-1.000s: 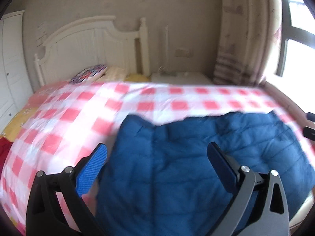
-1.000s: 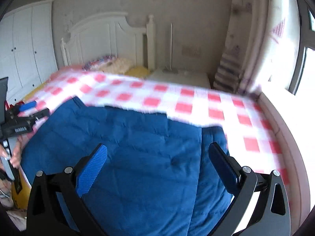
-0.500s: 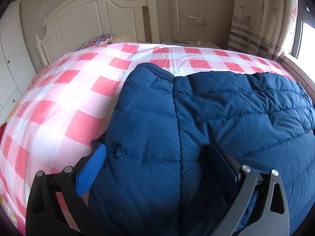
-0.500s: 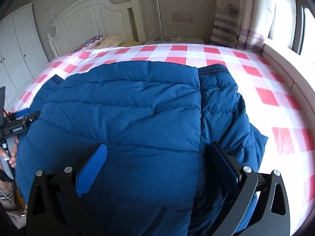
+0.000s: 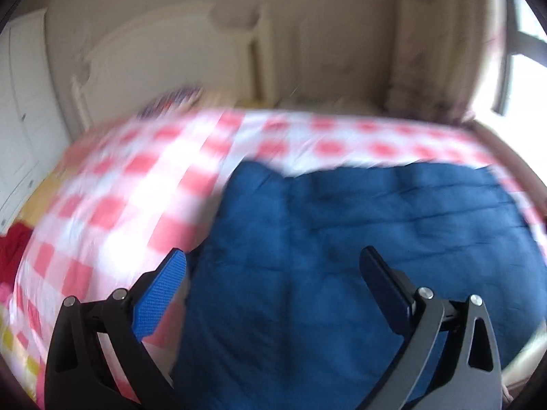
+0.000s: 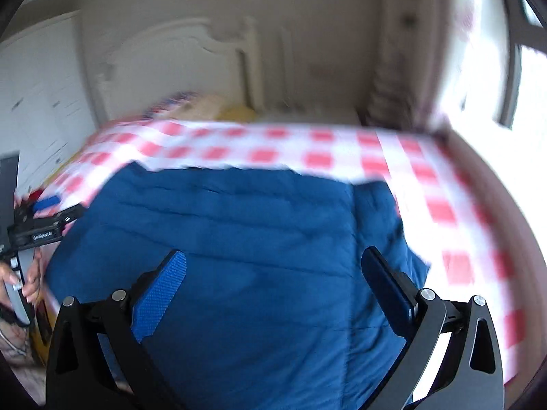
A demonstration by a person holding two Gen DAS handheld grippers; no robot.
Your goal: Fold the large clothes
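Observation:
A large blue quilted jacket (image 5: pixel 359 239) lies flat on a bed with a red and white checked cover (image 5: pixel 136 184). It also shows in the right wrist view (image 6: pixel 256 232). My left gripper (image 5: pixel 273 266) is open and empty, held above the jacket's left part. My right gripper (image 6: pixel 273 266) is open and empty, held above the jacket's right part. The left gripper (image 6: pixel 37 229) shows at the left edge of the right wrist view, beside the jacket's left side. Both views are blurred by motion.
A white headboard (image 5: pixel 164 54) stands at the far end of the bed, with pillows (image 6: pixel 191 106) below it. White wardrobe doors (image 6: pixel 37 95) are on the left. A curtain (image 5: pixel 437 44) and a bright window (image 6: pixel 526 89) are on the right. A red cloth (image 5: pixel 13 249) lies at the bed's left.
Both grippers have pulled up and back from close over the jacket, so more of the bed and room shows. The jaws stay open and empty.

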